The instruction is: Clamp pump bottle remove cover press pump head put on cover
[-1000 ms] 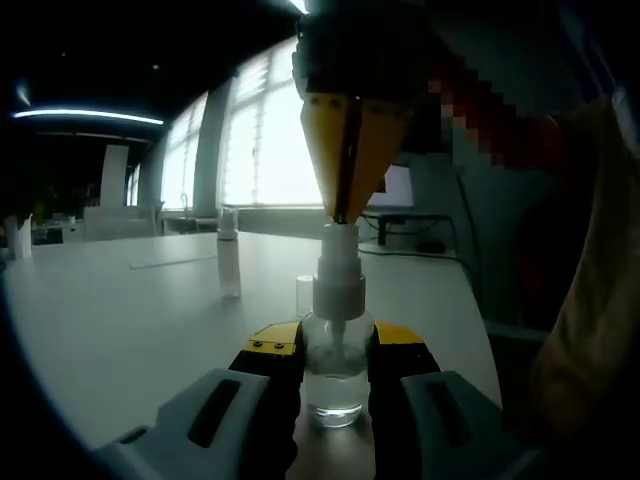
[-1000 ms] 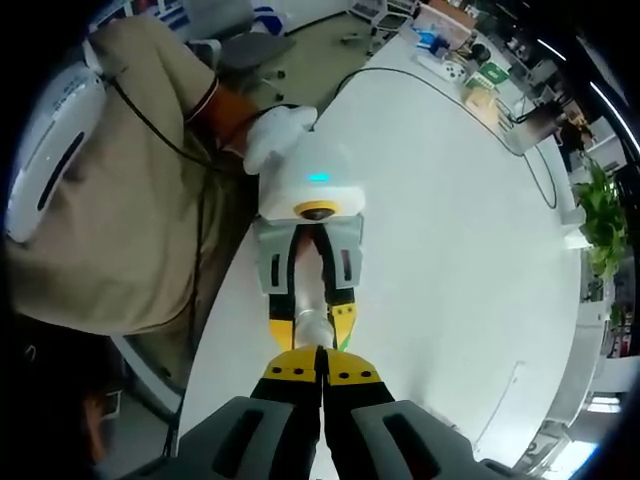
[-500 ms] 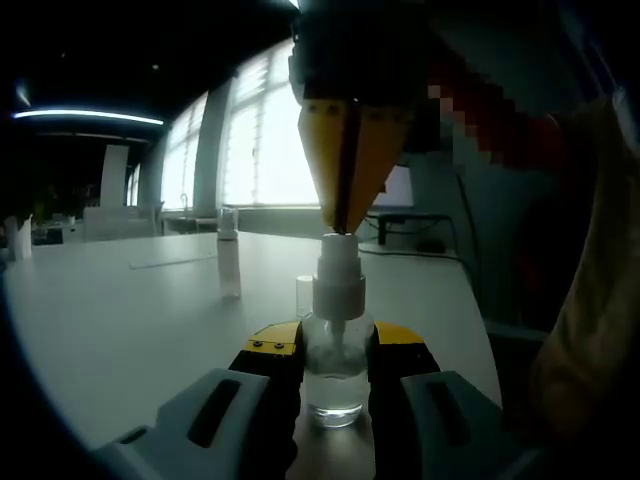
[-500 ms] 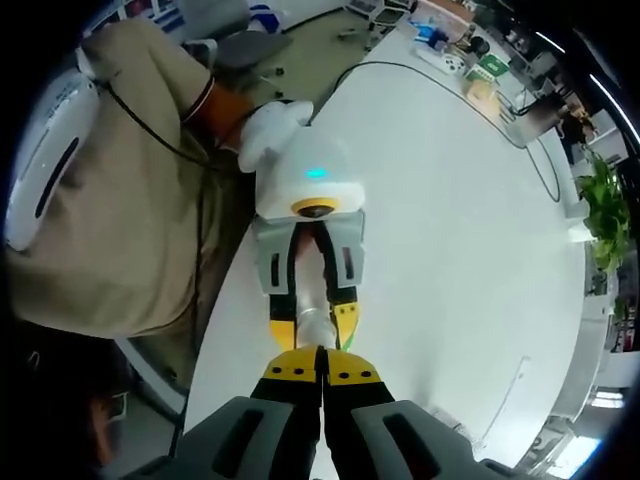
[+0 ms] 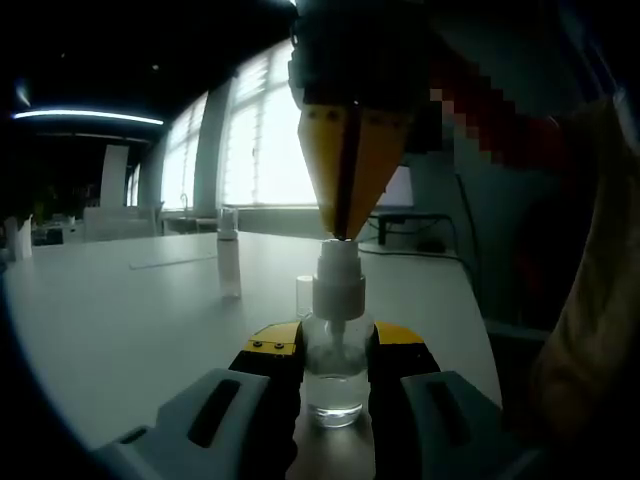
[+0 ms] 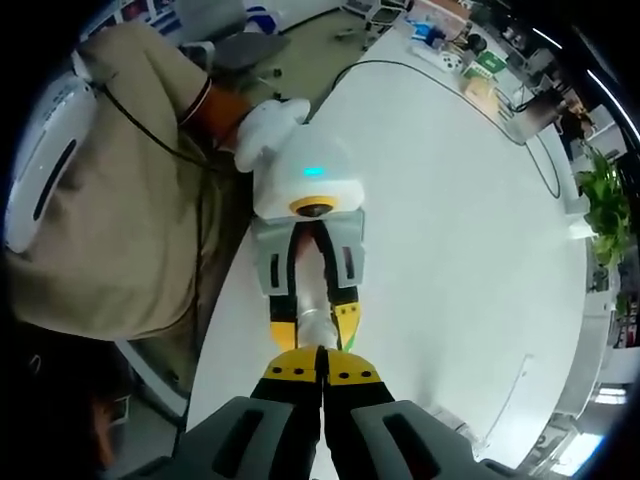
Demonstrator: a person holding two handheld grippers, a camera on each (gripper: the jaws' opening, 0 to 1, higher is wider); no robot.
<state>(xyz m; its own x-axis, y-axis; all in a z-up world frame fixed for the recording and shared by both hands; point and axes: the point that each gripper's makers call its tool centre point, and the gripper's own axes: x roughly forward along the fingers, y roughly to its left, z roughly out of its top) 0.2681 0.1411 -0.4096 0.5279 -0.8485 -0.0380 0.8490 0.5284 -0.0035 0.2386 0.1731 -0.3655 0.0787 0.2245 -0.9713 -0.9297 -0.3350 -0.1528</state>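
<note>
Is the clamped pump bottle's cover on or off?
Off: the pump bottle shows its bare white pump head, with the shut right gripper at its top.

The small clear pump bottle (image 5: 335, 360) is seen from low and close, across the white table (image 5: 120, 330). It is seen from above in the right gripper view (image 6: 312, 325). Both views share it.

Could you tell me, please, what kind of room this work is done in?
Probably an open office or lab. A long white table runs the room, with large bright windows behind it, an office chair on the floor, and a potted plant at the far end.
</note>
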